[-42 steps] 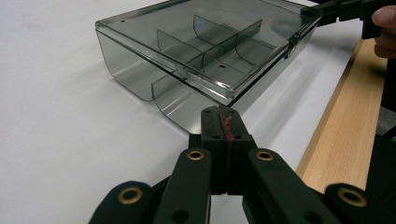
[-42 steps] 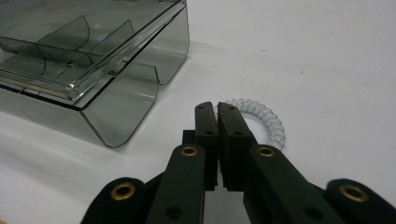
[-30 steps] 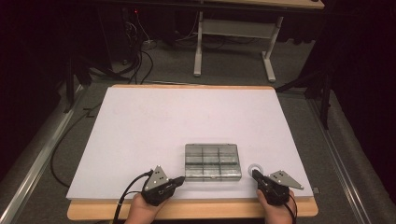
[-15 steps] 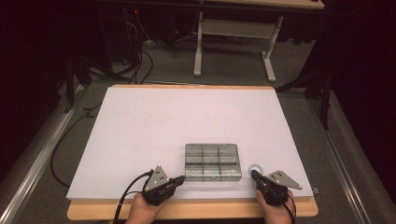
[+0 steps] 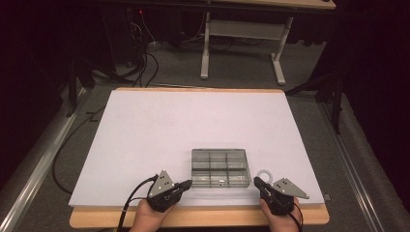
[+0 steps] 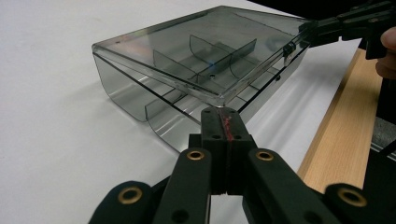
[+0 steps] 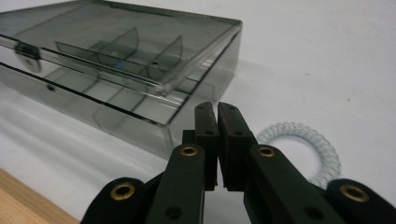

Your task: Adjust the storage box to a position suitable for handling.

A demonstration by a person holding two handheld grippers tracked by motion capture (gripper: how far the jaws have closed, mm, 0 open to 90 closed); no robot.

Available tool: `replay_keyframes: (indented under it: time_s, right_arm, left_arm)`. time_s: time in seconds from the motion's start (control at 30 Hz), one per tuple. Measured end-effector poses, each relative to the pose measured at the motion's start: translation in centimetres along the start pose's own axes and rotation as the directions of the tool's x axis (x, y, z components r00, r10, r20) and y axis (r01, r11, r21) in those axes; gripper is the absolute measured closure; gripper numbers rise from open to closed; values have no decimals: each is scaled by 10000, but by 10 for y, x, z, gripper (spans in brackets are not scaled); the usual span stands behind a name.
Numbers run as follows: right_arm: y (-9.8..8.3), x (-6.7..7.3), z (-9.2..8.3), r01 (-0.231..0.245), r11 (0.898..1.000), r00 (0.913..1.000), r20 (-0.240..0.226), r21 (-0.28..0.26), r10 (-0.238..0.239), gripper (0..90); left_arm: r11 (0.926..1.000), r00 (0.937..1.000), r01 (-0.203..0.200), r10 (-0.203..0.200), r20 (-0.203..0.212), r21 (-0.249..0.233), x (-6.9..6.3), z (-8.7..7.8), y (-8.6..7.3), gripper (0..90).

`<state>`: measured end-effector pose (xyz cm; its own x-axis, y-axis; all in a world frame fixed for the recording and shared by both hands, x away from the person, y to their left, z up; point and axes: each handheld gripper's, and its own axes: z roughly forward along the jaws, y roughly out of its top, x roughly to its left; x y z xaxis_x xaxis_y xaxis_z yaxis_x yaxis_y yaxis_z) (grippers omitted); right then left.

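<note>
A smoky clear plastic compartment box (image 5: 220,166) lies on the white tabletop (image 5: 193,121) near its front edge. Its lid (image 6: 196,60) sits slightly ajar above the dividers. My left gripper (image 5: 187,183) is shut, with its tip (image 6: 223,112) against the box's front left corner and nothing between the jaws. My right gripper (image 5: 256,181) is shut too, by the front right corner (image 7: 217,106), and its far-off tip (image 6: 327,28) touches the lid's edge. A clear spiral hair tie (image 5: 265,174) lies flat on the table just right of the right jaws (image 7: 299,128).
A wooden table edge (image 5: 208,217) runs just behind both hands. Wide white surface stretches beyond the box. Past the table are grey carpet, cables (image 5: 145,58) and the white legs of a desk (image 5: 241,43).
</note>
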<state>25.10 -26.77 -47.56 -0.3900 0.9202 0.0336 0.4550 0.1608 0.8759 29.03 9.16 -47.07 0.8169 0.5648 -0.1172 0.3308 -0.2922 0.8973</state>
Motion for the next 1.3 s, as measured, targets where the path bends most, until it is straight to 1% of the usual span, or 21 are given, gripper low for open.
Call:
replay_keyframes:
  time_s: [0.07,0.2,0.3,0.37,0.53,0.57,0.63,0.8,0.83,1.03,1.17,1.3]
  right_arm:
    - [1,2,0,13,10000,10000,-54,-36,-14,878]
    - [6,7,0,117,9998,9993,-354,-169,-123,880]
    - [8,8,0,214,9995,9993,-317,-216,-221,882]
    - [10,8,0,154,9994,9992,-358,-317,-165,882]
    - [17,9,-1,194,9984,9990,-381,-524,-214,882]
    - [19,9,-1,229,9980,9990,-361,-594,-251,882]
    - [23,10,-1,216,9972,9991,-362,-711,-242,882]
    - [30,9,-2,234,9956,9990,-358,-909,-268,881]
    - [30,9,-2,217,9957,9990,-365,-906,-251,881]
    - [30,8,-1,189,9958,9991,-373,-898,-223,881]
    - [27,6,0,136,9963,9993,-336,-855,-165,881]
    - [22,6,1,94,9973,9991,-413,-728,-124,881]
  left_arm:
    - [10000,10000,-10,10,4,-9,0,0,0,898]
    - [9999,9999,-110,110,-50,1,-1,0,1,897]
    - [9999,9999,-159,159,-59,-56,-1,0,2,896]
    - [9999,9999,-98,98,-73,-68,0,0,2,892]
    - [10000,10000,27,-27,-67,-75,4,2,2,888]
    - [10000,10000,24,-24,-54,-64,5,3,3,883]
    - [9999,9999,143,-143,-64,12,8,6,5,860]
    - [9994,9995,283,-286,-129,-178,16,10,11,858]
    - [9995,9995,247,-250,-166,-216,18,11,14,859]
    - [9989,9991,391,-394,-158,-239,27,23,29,886]
    - [9991,9991,377,-380,-198,-181,32,31,31,898]
    - [9991,9990,368,-373,-257,-196,36,39,32,900]
